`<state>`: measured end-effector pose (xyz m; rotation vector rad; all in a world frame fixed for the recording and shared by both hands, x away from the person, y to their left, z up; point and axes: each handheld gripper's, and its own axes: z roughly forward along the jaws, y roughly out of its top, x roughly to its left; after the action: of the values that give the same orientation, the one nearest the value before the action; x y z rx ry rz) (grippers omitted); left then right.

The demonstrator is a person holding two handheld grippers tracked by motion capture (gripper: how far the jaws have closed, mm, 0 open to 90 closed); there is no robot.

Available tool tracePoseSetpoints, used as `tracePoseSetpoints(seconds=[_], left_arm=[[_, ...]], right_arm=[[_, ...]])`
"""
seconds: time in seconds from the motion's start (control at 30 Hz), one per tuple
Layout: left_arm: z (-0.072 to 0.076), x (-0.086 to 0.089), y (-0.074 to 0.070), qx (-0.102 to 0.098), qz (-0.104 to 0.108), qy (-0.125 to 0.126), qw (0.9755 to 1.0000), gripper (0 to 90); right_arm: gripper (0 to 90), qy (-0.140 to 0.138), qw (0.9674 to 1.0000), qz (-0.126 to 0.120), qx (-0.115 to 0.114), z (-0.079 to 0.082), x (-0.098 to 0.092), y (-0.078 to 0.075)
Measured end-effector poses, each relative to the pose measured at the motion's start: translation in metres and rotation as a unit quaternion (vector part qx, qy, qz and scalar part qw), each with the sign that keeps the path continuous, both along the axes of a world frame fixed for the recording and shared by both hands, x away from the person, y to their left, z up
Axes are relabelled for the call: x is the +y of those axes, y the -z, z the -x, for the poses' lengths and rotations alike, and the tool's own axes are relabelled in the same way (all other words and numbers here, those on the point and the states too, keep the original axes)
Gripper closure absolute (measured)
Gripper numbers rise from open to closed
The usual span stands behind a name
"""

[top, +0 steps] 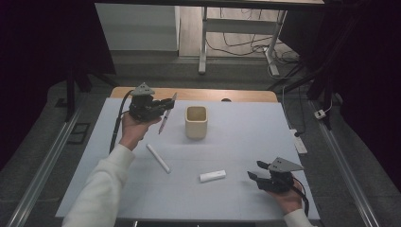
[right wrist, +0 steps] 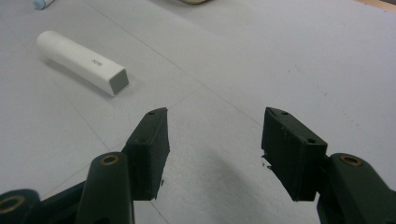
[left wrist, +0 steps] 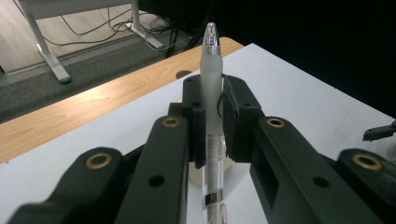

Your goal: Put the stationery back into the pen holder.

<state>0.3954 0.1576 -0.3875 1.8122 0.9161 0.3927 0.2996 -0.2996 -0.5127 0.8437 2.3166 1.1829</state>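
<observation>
My left gripper (top: 166, 105) is clamped on a clear pen (left wrist: 212, 116) — the pads pinch its frosted barrel, tip pointing away from me, and I hold it above the white table (top: 246, 137) just left of the cream cup (top: 196, 122). My right gripper (right wrist: 212, 149) sits low at the near right corner with its jaws apart and nothing between them. A white marker (top: 158, 158) and a small white block (right wrist: 81, 62) lie flat on the table between my hands.
</observation>
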Motion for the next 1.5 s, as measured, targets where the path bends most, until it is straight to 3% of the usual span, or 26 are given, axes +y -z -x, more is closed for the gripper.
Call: tracePoseSetpoints(seconds=[0.57, 1.1, 1.5], left_arm=[[-0.017, -0.019, -0.001, -0.01, 0.002, 0.006, 0.9999, 79.6], [-0.034, -0.045, -0.01, -0.037, -0.009, 0.006, 0.9993, 79.6], [-0.05, -0.061, -0.004, -0.044, -0.01, 0.007, 0.999, 79.5]], right_arm=[[41.4, -0.001, 1.0, -0.001, -0.002, -0.001, 0.001, 0.002], [41.6, 0.004, 0.9999, 0.007, -0.006, 0.001, -0.001, 0.002], [41.6, 0.004, 0.9999, 0.009, -0.004, 0.001, -0.001, 0.003]])
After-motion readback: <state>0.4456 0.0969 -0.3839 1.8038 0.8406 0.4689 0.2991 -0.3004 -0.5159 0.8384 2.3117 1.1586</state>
